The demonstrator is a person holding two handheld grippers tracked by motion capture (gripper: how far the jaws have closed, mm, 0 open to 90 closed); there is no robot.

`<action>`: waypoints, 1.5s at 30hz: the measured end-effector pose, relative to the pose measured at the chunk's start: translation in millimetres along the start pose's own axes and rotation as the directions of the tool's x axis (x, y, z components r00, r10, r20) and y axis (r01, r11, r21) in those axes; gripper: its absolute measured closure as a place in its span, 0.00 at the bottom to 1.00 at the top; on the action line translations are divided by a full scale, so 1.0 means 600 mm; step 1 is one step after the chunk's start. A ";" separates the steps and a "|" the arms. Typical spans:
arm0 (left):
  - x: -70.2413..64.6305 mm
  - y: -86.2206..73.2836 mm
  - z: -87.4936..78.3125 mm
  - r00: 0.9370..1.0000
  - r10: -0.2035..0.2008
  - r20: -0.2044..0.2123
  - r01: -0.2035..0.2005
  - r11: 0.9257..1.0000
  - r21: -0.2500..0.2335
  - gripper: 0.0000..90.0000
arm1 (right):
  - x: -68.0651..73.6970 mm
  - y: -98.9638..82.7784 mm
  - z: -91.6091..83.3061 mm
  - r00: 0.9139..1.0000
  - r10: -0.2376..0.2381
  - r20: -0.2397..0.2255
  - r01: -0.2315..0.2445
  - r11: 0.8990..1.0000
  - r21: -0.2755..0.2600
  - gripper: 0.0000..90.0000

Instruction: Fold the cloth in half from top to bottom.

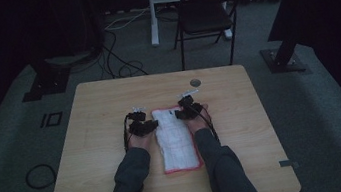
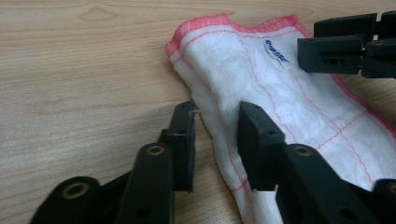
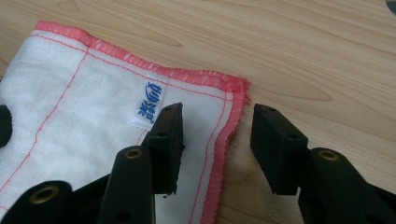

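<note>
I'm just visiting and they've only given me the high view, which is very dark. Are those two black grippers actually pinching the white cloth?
Observer: No. In the left gripper view, the left gripper has its jaws apart, straddling the long edge of the cloth without pressing it.
Operator: And the other one?
Observer: The right gripper is open too, one jaw over the cloth's corner, the other over the bare table.
Operator: Is the cloth plain white?
Observer: It has a pink stitched border, thin red lines across it, and a small white label with blue characters near that corner.
</note>
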State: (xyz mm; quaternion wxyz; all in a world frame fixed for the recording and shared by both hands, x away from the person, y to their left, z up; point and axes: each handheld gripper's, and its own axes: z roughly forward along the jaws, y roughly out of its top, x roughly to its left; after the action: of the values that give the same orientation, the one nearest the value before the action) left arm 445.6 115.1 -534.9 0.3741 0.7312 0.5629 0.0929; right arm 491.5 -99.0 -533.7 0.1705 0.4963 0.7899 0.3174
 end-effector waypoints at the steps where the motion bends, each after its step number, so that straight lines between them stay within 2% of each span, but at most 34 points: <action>1: 0.000 0.000 0.000 1.000 0.000 0.000 0.000 1.000 0.000 0.72 | 0.000 0.000 0.000 1.000 0.001 -0.001 -0.001 1.000 0.002 0.61; 3: -0.002 0.000 0.001 1.000 0.003 0.006 -0.003 1.000 0.001 0.69 | 0.001 0.000 0.000 1.000 0.000 -0.007 0.000 1.000 0.003 0.64; 4: -0.003 0.002 0.003 1.000 0.000 0.027 0.000 1.000 0.007 0.68 | 0.002 0.001 -0.001 1.000 -0.005 -0.024 0.005 1.000 0.007 0.72; 6: -0.007 0.004 0.005 1.000 0.009 0.029 -0.009 1.000 0.022 0.70 | 0.003 0.003 -0.001 0.999 -0.007 -0.041 0.007 1.000 0.015 0.80; 7: -0.007 0.004 0.005 1.000 0.009 0.029 -0.009 1.000 0.022 0.72 | 0.003 0.003 -0.001 0.999 -0.007 -0.041 0.007 1.000 0.015 0.80; 8: -0.011 0.007 0.006 1.000 0.018 0.018 -0.019 0.999 0.039 0.76 | 0.005 0.003 -0.002 0.998 -0.005 -0.055 0.007 1.000 0.023 0.89; 11: -0.011 0.008 0.008 1.000 0.020 0.022 -0.021 0.998 0.055 0.90 | 0.010 0.004 -0.003 0.998 -0.019 -0.052 0.020 0.999 0.029 0.94; 14: -0.009 0.009 0.008 0.999 0.027 0.034 -0.029 0.998 0.057 0.93 | 0.015 0.001 -0.006 0.997 -0.070 -0.030 0.070 0.997 0.014 0.95; 17: -0.009 0.009 0.007 0.999 0.039 0.038 -0.041 0.998 0.052 0.94 | 0.011 0.001 -0.016 0.998 -0.055 -0.038 0.055 0.998 -0.017 0.95; 21: -0.010 0.019 -0.001 0.998 0.049 0.042 -0.049 0.999 0.020 0.94 | 0.006 0.010 -0.032 0.997 -0.057 -0.043 0.055 0.997 -0.058 0.95; 22: -0.014 0.027 -0.008 0.997 0.060 0.042 -0.060 0.998 -0.003 0.94 | 0.005 0.016 -0.043 0.997 -0.064 -0.040 0.060 0.994 -0.086 0.95; 27: -0.020 0.042 -0.023 0.995 0.082 0.047 -0.081 0.996 -0.034 0.94 | -0.001 0.023 -0.061 0.997 -0.069 -0.040 0.063 0.990 -0.130 0.95; 30: -0.027 0.050 -0.034 0.993 0.110 0.053 -0.107 0.993 -0.055 0.94 | -0.003 0.025 -0.070 0.997 -0.063 -0.044 0.055 0.987 -0.149 0.95; 35: -0.030 0.049 -0.044 0.990 0.131 0.062 -0.126 0.989 -0.071 0.94 | -0.005 0.019 -0.083 0.996 -0.052 -0.066 0.039 0.983 -0.180 0.95; 36: -0.033 0.046 -0.051 0.986 0.152 0.064 -0.147 0.986 -0.077 0.94 | -0.005 0.012 -0.091 0.996 -0.053 -0.074 0.037 0.980 -0.195 0.95; 37: -0.033 0.046 -0.051 0.986 0.152 0.064 -0.147 0.986 -0.077 0.94 | -0.005 0.012 -0.091 0.996 -0.053 -0.074 0.037 0.980 -0.195 0.95; 41: -0.040 0.039 -0.066 0.980 0.187 0.064 -0.180 0.979 -0.092 0.94 | -0.001 -0.003 -0.112 0.994 -0.069 -0.089 0.047 0.973 -0.227 0.95; 42: -0.044 0.035 -0.073 0.977 0.205 0.061 -0.198 0.975 -0.100 0.94 | 0.001 -0.006 -0.116 0.993 -0.078 -0.090 0.055 0.971 -0.232 0.95; 45: -0.047 0.024 -0.088 0.975 0.213 0.066 -0.205 0.972 -0.113 0.94 | 0.006 -0.015 -0.129 0.991 -0.091 -0.099 0.064 0.966 -0.251 0.95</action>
State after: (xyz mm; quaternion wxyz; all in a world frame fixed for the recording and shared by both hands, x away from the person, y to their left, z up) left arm 417.0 111.9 -480.5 0.4221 0.7686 0.4619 0.1329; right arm 438.7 -124.4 -482.5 0.1997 0.4217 0.7712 0.4331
